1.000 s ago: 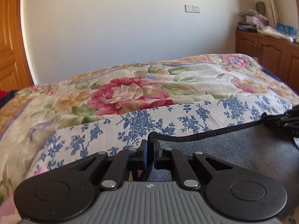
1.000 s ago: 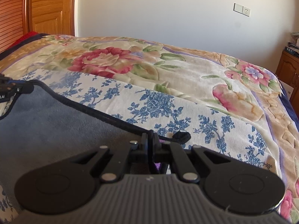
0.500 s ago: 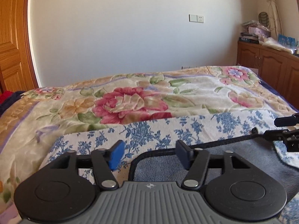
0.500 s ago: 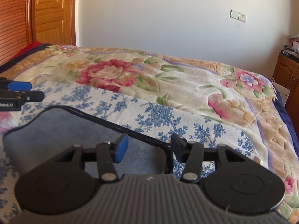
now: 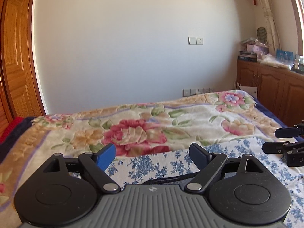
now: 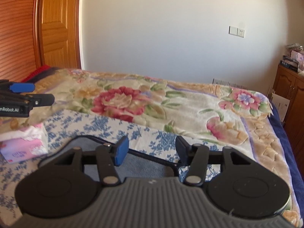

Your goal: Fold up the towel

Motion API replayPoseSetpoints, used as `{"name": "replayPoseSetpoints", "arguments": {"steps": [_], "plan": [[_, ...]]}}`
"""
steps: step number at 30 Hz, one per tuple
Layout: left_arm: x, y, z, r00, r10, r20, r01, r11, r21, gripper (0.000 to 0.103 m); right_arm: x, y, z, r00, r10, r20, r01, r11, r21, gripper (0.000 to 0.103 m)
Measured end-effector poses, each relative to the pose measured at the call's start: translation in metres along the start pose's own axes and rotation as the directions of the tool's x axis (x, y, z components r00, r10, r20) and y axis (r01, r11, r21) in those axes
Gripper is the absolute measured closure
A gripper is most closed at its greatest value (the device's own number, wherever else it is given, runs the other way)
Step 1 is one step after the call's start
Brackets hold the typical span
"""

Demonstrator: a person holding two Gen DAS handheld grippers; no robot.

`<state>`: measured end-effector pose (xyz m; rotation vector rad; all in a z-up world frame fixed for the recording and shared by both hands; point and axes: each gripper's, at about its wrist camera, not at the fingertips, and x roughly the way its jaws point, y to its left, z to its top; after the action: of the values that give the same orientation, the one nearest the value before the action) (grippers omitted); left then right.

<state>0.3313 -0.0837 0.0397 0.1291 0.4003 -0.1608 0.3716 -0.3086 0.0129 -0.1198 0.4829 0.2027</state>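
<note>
Both the left gripper and right gripper were held apart, empty; the grey towel lay released on the bed, further folds judged outstanding.

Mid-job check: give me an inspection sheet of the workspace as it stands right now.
Surface: bed with floral blanket; blue-and-white floral cloth laid over its near part.
Job's things: grey towel with dark edging lies flat on the cloth, not held.
Clutter: pink tissue pack on the cloth, left of the towel.
Grippers: left tongs open, holding nothing; right tongs open, above the towel's far edge.
Cables: nothing seen.
Surroundings: white wall, wall switch, wooden door, wooden cabinet with piled items on top.
</note>
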Motion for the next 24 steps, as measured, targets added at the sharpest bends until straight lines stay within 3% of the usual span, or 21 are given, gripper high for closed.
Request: {"name": "replayPoseSetpoints", "arguments": {"steps": [8, 24], "plan": [[-0.051, -0.001, 0.013, 0.999, 0.016, 0.045, -0.017, 1.000, 0.013, 0.013, -0.038, 0.013, 0.008, 1.000, 0.001, 0.031, -0.001, 1.000, 0.004, 0.046], [-0.135, 0.008, 0.022, 0.998, 0.024, 0.062, -0.025, 1.000, 0.018, 0.013, -0.105, 0.040, 0.010, 0.998, 0.014, 0.061, -0.015, 1.000, 0.015, 0.046]]}}
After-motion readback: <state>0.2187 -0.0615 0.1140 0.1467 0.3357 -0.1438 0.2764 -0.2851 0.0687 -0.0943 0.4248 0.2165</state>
